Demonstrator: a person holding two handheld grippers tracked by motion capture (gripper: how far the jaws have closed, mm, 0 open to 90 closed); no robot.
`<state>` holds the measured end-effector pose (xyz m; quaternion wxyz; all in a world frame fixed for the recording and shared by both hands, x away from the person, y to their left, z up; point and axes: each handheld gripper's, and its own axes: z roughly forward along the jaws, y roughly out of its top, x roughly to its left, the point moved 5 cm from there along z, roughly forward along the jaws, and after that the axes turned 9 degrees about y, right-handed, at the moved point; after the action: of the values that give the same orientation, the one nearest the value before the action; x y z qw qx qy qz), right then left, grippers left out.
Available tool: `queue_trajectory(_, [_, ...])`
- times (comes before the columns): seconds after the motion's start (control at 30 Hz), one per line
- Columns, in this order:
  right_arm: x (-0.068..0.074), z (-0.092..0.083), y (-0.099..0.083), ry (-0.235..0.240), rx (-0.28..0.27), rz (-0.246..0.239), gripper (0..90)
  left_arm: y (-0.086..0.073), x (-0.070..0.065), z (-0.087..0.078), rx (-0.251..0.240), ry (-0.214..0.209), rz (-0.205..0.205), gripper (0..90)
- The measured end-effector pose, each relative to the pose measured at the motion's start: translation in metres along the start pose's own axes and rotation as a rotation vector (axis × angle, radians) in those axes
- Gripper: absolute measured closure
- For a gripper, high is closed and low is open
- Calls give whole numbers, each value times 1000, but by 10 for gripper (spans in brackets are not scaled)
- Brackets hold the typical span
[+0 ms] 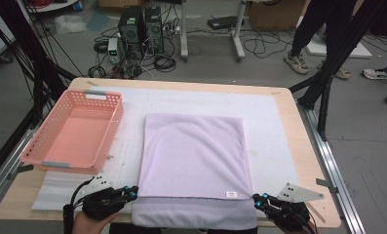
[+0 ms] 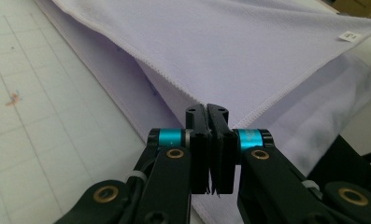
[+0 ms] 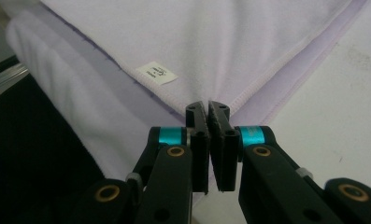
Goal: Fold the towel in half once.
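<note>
A lavender towel [image 1: 193, 151] lies folded on the white mat, its lower layer hanging over the table's front edge. My left gripper [image 1: 134, 191] is at the near left corner of the upper layer. In the left gripper view the gripper [image 2: 208, 109] is shut, and the hemmed corner of the towel [image 2: 230, 46] runs in between its tips. My right gripper [image 1: 256, 198] is at the near right corner. In the right gripper view the gripper [image 3: 208, 105] is shut on that corner of the towel [image 3: 220, 42], close to a small white label [image 3: 157, 73].
A pink plastic basket [image 1: 115, 114] stands at the left of the table, beside the towel. The white mat [image 1: 274, 126] lies bare to the right of and behind the towel. Beyond the table are computers, cables and people's legs on the floor.
</note>
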<state>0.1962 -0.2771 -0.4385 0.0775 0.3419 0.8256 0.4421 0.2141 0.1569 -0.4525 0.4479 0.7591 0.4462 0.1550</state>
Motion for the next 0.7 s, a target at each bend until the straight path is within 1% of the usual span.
queue_trajectory(0.03, [2, -1, -1, 8, 0, -3, 872, -2, -1, -3, 5, -6, 3, 873])
queue_trajectory(0.1, [7, -4, -3, 9, 13, -10, 871, -7, -3, -8, 11, -10, 9, 873])
queue_trajectory(0.17, [10, -7, -5, 20, 19, -11, 871, -12, -4, -12, 28, -22, 10, 873])
queue_trajectory(0.23, [13, -8, -7, 27, 36, -8, 871, -18, -6, -12, 41, -37, 16, 872])
queue_trajectory(0.3, [15, -7, -9, 25, 64, -18, 865, -20, -6, -11, 48, -59, 21, 855])
queue_trajectory(0.33, [15, -6, -10, 25, 73, -16, 843, -18, -5, -8, 43, -60, 10, 770])
queue_trajectory(0.37, [13, -4, -10, 24, 69, -8, 741, -16, -2, -6, 39, -51, -7, 621])
queue_trajectory(0.4, [10, -4, -9, 4, 50, 10, 653, -12, 2, -4, 22, -37, -15, 534])
queue_trajectory(0.43, [5, -4, -7, -9, 23, 31, 640, -8, 5, -3, 3, -25, -23, 490])
queue_trajectory(0.47, [1, -5, -4, -17, -6, 44, 624, -3, 9, -2, -13, -16, -25, 471])
queue_trajectory(0.5, [-4, -4, -1, -29, -34, 60, 624, 3, 13, 0, -30, -16, -30, 463])
queue_trajectory(0.57, [-16, -1, 5, -64, -64, 80, 637, 15, 19, 4, -60, -14, -41, 451])
queue_trajectory(0.6, [-23, 3, 8, -85, -67, 83, 655, 21, 21, 7, -73, -14, -42, 446])
queue_trajectory(0.63, [-29, 7, 10, -104, -64, 97, 668, 27, 23, 10, -84, -12, -39, 444])
queue_trajectory(0.7, [-45, 18, 14, -142, -67, 113, 713, 36, 27, 17, -100, -3, -46, 442])
